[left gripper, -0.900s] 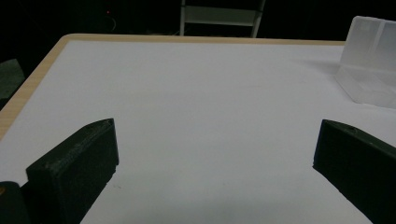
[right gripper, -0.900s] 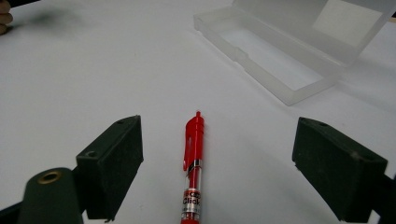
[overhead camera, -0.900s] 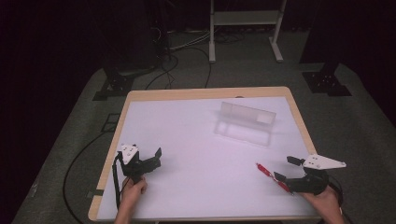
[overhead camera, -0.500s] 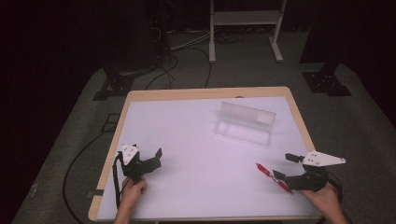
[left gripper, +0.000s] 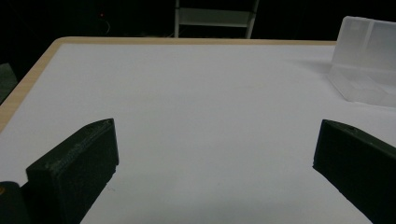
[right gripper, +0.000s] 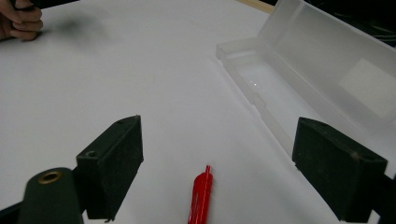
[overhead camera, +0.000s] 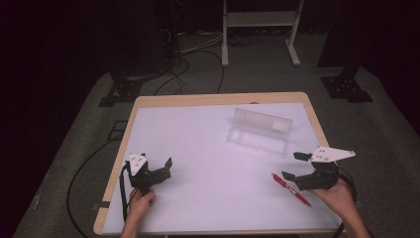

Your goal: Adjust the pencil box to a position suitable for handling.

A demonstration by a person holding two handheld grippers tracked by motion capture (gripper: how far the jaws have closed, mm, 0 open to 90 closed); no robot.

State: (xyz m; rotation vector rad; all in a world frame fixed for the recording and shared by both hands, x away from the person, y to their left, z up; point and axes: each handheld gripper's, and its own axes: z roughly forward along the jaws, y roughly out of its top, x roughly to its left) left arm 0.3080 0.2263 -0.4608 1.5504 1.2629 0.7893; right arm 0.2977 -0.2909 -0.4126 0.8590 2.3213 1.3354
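A red pen (overhead camera: 291, 188) lies flat on the white table (overhead camera: 208, 148) near its front right corner. My right gripper (overhead camera: 292, 166) is open just above and behind the pen. In the right gripper view the pen (right gripper: 200, 196) lies between the wide-spread jaws of the right gripper (right gripper: 219, 140), pointing away. A clear plastic pencil case (overhead camera: 260, 130) stands open at the back right, its tray empty (right gripper: 261, 84). My left gripper (overhead camera: 167, 167) rests open at the front left, holding nothing. In the left gripper view, bare table shows between the jaws of the left gripper (left gripper: 217, 140).
The table's wooden rim (overhead camera: 218, 99) borders the white top. The case (left gripper: 369, 60) is far to the right in the left gripper view. A person's hand (right gripper: 18, 21) holding the other gripper shows at the top left of the right gripper view. Cables and stands lie on the floor beyond.
My right gripper has shifted a little to the left and forward, over the pen's far end. The pen, case and left gripper have not moved.
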